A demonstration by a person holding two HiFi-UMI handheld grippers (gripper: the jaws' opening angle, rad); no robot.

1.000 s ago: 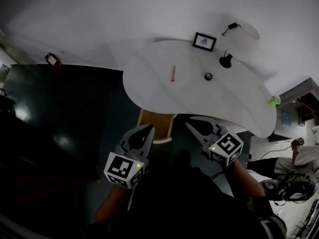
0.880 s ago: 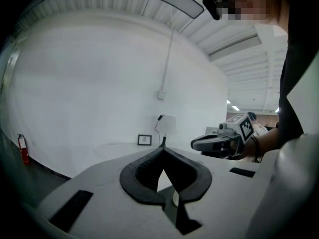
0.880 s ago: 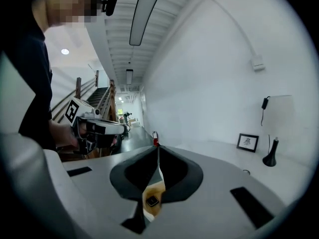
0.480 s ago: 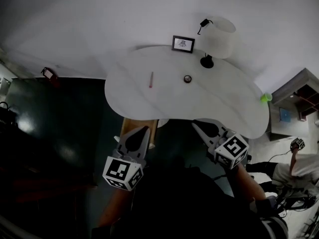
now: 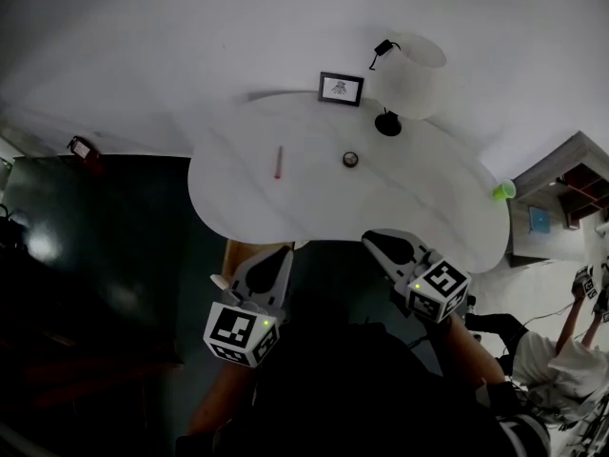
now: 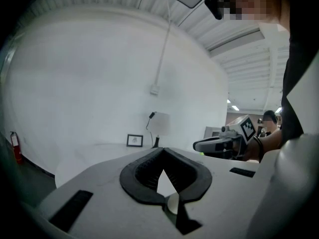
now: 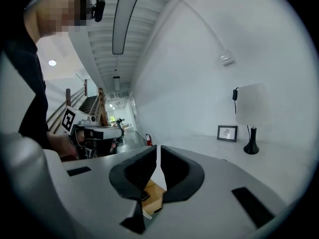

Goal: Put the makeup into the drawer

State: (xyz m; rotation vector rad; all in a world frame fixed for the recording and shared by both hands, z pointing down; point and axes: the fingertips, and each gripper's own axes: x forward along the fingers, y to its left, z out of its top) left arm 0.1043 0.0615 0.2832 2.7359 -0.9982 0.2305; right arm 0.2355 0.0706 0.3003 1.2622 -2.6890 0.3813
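A thin red makeup stick (image 5: 278, 162) lies on the left part of the white curved table (image 5: 314, 208). A small round dark item (image 5: 350, 159) sits near the table's middle. A sliver of the open wooden drawer (image 5: 236, 251) shows under the table's near edge. It also shows below my right jaws as a wooden drawer (image 7: 155, 193). My left gripper (image 5: 279, 253) is shut and empty, its tips over the drawer's edge. My right gripper (image 5: 373, 240) is shut and empty too, by the table's near edge. Both stand well short of the makeup.
At the back of the table stand a framed picture (image 5: 341, 88) and a lamp (image 5: 409, 72). A green ball (image 5: 501, 190) sits at the table's right end. A grey shelf (image 5: 566, 184) and a seated person (image 5: 557, 355) are at the right. A red extinguisher (image 5: 80, 148) is at the left wall.
The table has slid left in the head view. Both grippers have shifted with it along the near edge. Less of the wooden drawer shows now, partly covered by the left gripper.
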